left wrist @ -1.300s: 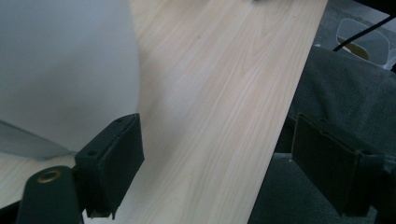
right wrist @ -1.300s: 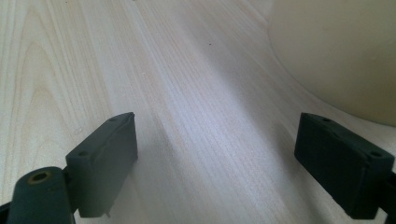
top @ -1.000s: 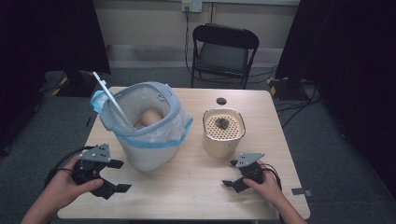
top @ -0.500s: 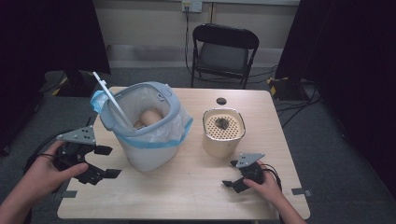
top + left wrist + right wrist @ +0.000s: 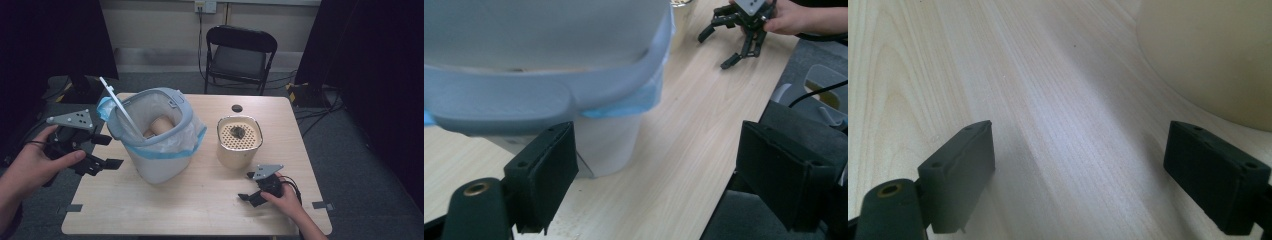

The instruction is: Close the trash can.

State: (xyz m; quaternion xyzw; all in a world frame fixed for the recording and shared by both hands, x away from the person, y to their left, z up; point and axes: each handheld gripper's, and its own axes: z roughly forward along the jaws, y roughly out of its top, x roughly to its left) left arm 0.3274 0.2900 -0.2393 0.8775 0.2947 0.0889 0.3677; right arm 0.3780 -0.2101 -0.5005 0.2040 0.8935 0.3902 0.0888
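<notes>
Right gripper [image 5: 248, 187] sits low on the wooden table [image 5: 200, 200] at the near right, held by the person's right hand [image 5: 286, 199]. Jaws spread wide, nothing between them; in the right gripper view only bare table lies between the fingers [image 5: 955, 172]. Just beyond the right-hand finger in that view curves the wall of the cream container [image 5: 1208, 55]. In the high view this cream container [image 5: 239, 142] stands just past the right gripper, perforated top with a small dark item [image 5: 237, 132] on it, too small to identify.

Left gripper [image 5: 107, 151] held by the left hand [image 5: 37, 162] at the table's left edge, raised, jaws released and wide apart, empty. Its fingers [image 5: 544, 175] point toward the white bin [image 5: 549, 60], which is close ahead of them but not touched. The bin [image 5: 155, 135] has a blue-edged liner bag [image 5: 192, 137], a white stick [image 5: 117, 102] slanting up out of its left rim, and a tan object [image 5: 161, 125] inside.

Beyond the cream container, a small black disc [image 5: 237, 108] lies near the far table edge. Farthest back, a black folding chair [image 5: 240, 55] on the floor.
</notes>
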